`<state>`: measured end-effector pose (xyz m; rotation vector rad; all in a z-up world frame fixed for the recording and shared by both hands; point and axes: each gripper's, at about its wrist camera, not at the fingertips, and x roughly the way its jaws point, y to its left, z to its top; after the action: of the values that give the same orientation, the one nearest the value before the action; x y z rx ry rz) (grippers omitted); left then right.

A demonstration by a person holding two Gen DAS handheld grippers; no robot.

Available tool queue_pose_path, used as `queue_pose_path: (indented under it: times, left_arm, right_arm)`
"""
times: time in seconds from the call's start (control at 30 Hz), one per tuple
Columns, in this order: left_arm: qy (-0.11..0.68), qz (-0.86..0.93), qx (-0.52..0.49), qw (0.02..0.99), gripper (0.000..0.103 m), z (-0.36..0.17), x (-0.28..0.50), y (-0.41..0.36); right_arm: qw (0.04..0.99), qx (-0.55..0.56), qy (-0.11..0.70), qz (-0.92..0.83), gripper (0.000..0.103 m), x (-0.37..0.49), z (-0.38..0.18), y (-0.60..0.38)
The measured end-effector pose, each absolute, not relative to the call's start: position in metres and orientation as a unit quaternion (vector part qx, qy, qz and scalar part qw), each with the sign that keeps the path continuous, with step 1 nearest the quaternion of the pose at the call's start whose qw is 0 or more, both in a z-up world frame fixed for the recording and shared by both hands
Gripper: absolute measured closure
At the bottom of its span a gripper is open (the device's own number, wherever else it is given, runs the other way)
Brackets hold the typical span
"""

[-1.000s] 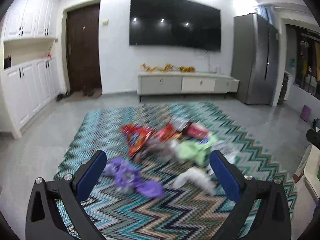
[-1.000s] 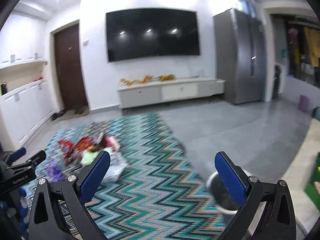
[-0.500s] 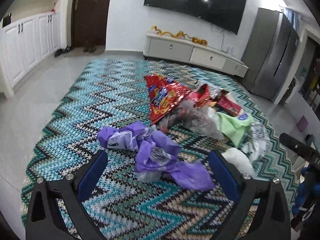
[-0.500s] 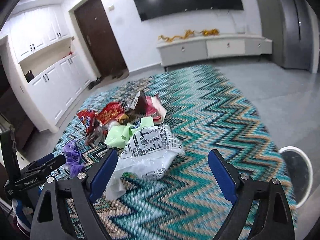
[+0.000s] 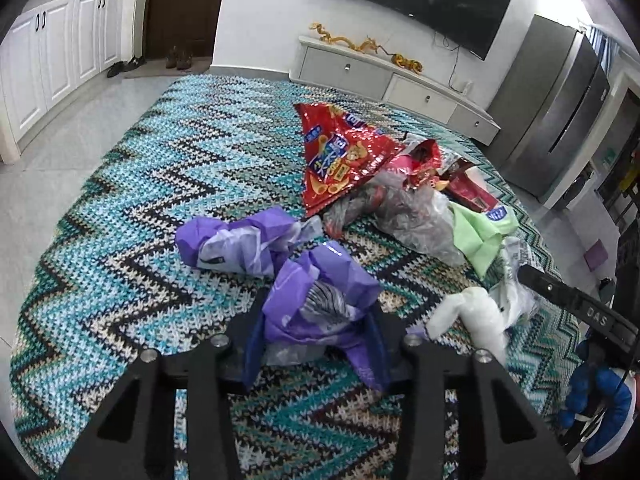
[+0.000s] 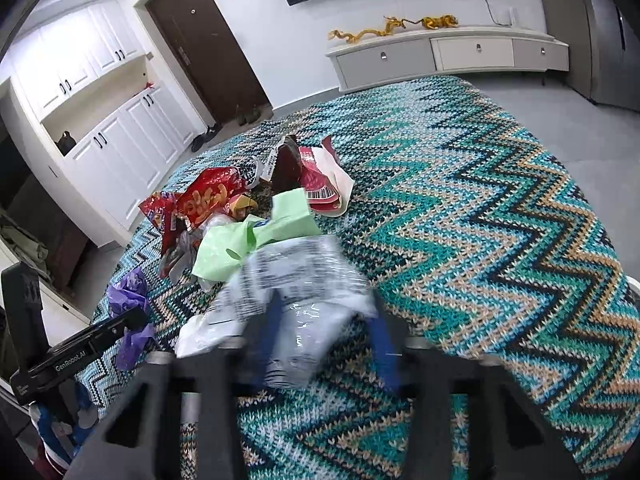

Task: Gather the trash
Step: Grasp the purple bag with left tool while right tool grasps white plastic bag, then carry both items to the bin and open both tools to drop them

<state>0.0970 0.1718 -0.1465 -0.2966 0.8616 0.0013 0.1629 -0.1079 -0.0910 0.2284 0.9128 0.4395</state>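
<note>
Trash lies in a heap on a zigzag rug (image 5: 160,184). My left gripper (image 5: 316,332) is shut on a crumpled purple plastic bag (image 5: 320,296). A second purple wrapper (image 5: 236,244) lies just beyond it. My right gripper (image 6: 320,332) is shut on a clear-and-white printed plastic bag (image 6: 296,280). Behind it lie a green bag (image 6: 256,236), red snack packets (image 6: 208,200) and a red-and-white packet (image 6: 324,184). In the left wrist view a big red snack bag (image 5: 340,156), a clear bag (image 5: 412,216) and white crumpled paper (image 5: 472,316) lie further out.
The rug (image 6: 500,208) lies on a grey tiled floor. A white TV cabinet (image 5: 384,80) stands at the far wall, white cupboards (image 5: 60,52) at the left, a grey fridge (image 5: 560,108) at the right. The white rim of a bin (image 6: 634,288) shows at the right edge.
Both grippers came down to the rug and closed: the left on the purple bag, the right on the clear printed bag. Both were open and apart before.
</note>
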Motion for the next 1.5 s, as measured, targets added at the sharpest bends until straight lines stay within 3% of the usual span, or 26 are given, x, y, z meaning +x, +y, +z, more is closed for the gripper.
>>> queue_pose_path:
  times: [0.23, 0.5, 0.87, 1.17, 1.5]
  left_arm:
    - [0.387, -0.017, -0.115, 0.915, 0.066, -0.118, 0.064, 0.157]
    - [0.338, -0.071, -0.077, 0.935, 0.066, -0.056, 0.043, 0.116]
    - [0.330, -0.228, 0.010, 0.916, 0.066, 0.001, 0.087, -0.065]
    - [0.378, -0.316, 0.058, 0.868, 0.066, -0.018, 0.148, -0.243]
    - [0.463, -0.334, 0.054, 0.819, 0.058, -0.090, 0.212, -0.342]
  right_arm:
    - [0.888, 0.094, 0.398, 0.210, 0.093, 0.133, -0.061, -0.110]
    - [0.923, 0.097, 0.324, 0.181, 0.094, 0.088, -0.004, -0.150]
    - [0.956, 0.115, 0.269, 0.011, 0.094, 0.050, 0.033, -0.312]
    - [0.937, 0.120, 0.297, -0.142, 0.094, 0.072, -0.019, -0.430]
    - [0.898, 0.145, 0.375, -0.177, 0.088, 0.125, -0.113, -0.480]
